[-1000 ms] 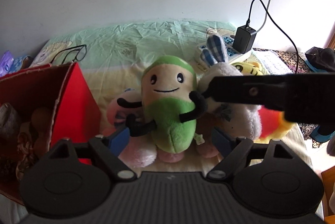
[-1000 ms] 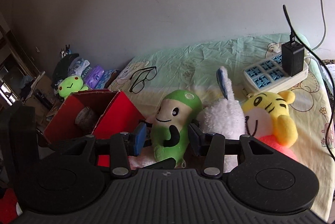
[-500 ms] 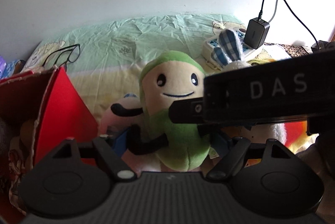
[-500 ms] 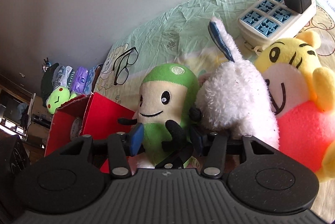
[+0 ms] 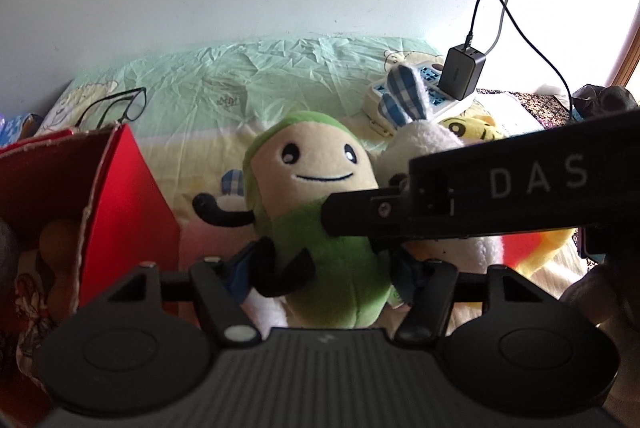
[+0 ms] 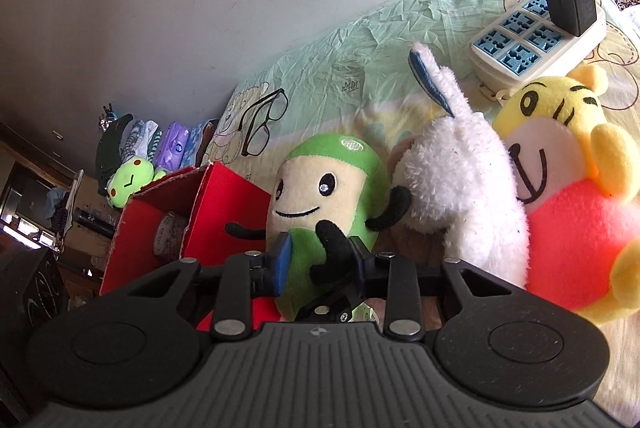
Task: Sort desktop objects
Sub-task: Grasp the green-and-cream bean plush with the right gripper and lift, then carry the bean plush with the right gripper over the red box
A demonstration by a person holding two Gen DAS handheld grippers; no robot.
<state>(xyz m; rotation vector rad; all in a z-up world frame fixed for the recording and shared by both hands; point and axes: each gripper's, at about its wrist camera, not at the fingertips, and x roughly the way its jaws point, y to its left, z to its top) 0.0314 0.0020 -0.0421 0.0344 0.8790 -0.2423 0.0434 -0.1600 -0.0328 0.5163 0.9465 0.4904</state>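
Both my tools have closed in over the last second: right tool (image 6: 320,258) now pinches the green bean plush (image 6: 324,196) at its belly, left tool (image 5: 320,268) brackets it, contact unclear. It stands beside the red box (image 5: 120,188), ready to lift in.

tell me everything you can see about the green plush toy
The green plush toy is a soft bean-shaped doll with a cream face, black eyes, a stitched smile, a green hood and belly, and thin black arms. It stands upright on the bedsheet, beside the red box and leaning against the white bunny plush. The right claw grips its lower body from both sides; the left claw flanks it too.
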